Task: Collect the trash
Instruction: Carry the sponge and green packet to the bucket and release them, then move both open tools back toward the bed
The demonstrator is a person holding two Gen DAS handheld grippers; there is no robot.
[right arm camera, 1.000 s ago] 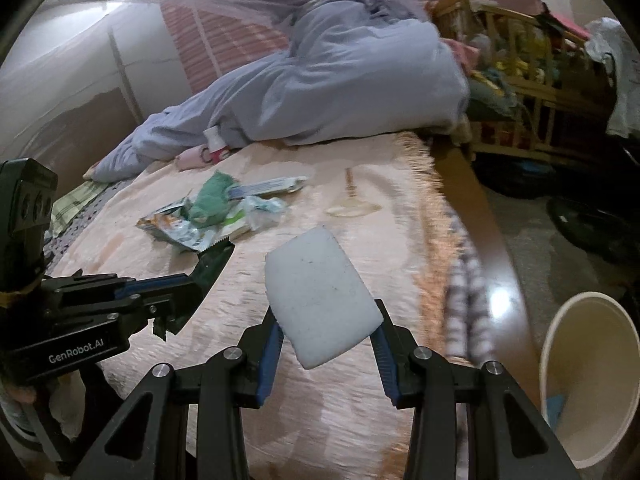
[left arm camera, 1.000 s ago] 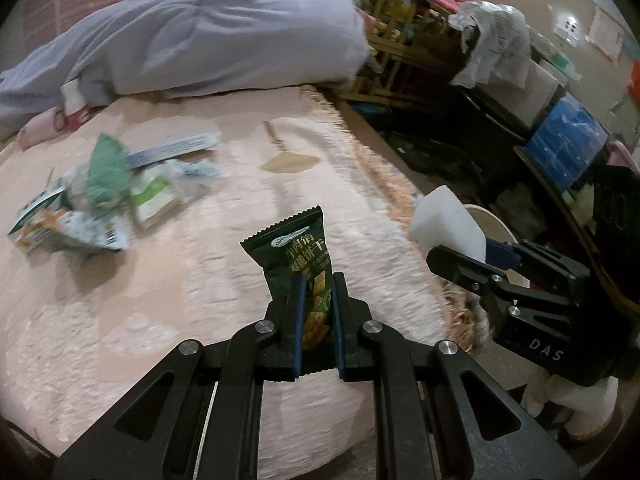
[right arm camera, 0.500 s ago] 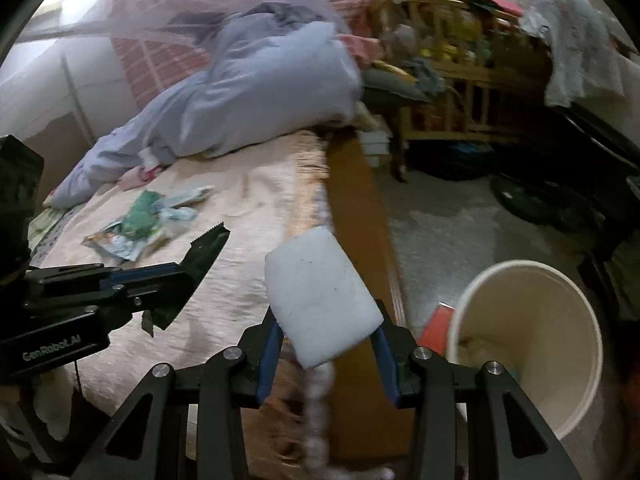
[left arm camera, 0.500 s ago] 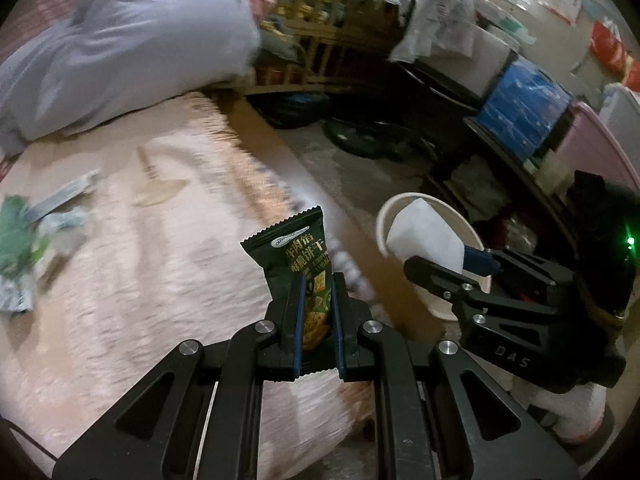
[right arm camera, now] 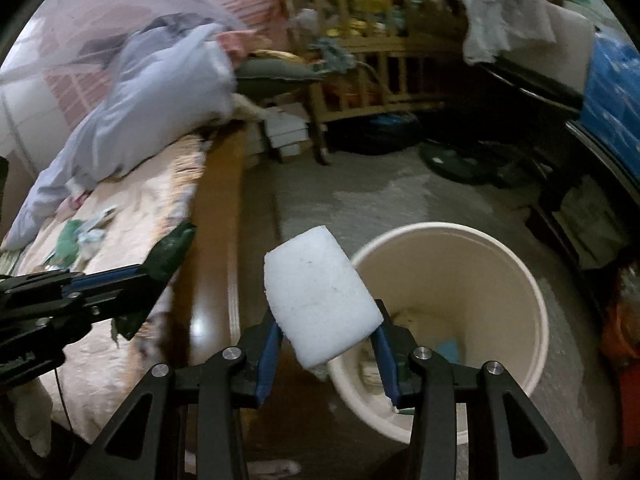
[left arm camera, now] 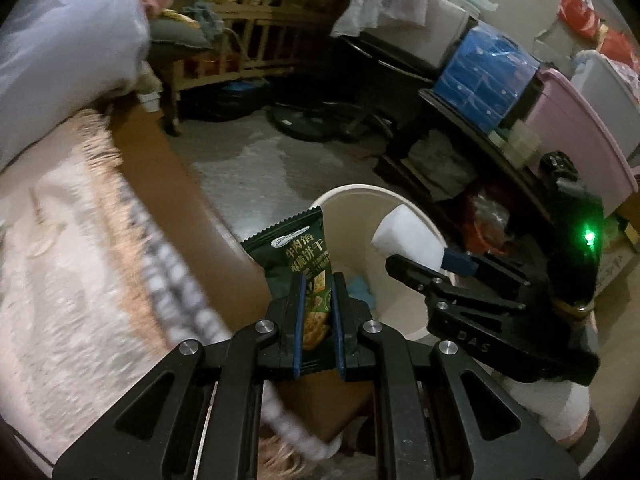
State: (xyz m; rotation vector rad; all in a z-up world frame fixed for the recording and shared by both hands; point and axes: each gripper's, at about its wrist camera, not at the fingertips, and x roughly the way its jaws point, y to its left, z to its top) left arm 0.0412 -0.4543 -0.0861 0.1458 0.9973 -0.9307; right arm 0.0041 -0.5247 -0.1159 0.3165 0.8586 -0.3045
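My left gripper [left arm camera: 318, 300] is shut on a dark green snack wrapper [left arm camera: 298, 252], which stands up between the blue pads in front of the cream bin [left arm camera: 352, 196]. In the right wrist view my right gripper [right arm camera: 326, 338] is shut on a white foam block [right arm camera: 320, 294], held just left of the cream bin [right arm camera: 520, 280] on the floor. The bin has a few scraps at its bottom. The right gripper [left arm camera: 424, 264] with the foam block [left arm camera: 408, 236] also shows at right in the left wrist view. The left gripper [right arm camera: 168, 256] with the wrapper shows at left in the right wrist view.
The bed with a pink blanket [right arm camera: 132, 216] and wooden side rail [right arm camera: 220, 208] lies to the left; several wrappers [right arm camera: 76, 236] remain on it. A wooden cot [right arm camera: 360, 52], blue boxes [left arm camera: 484, 72], a pink tub [left arm camera: 576, 128] and dark clutter surround the grey floor [right arm camera: 360, 192].
Both grippers have swung right, off the bed and toward the cream bin, still holding the wrapper and the foam block. The bin is now nearer and fuller in view.
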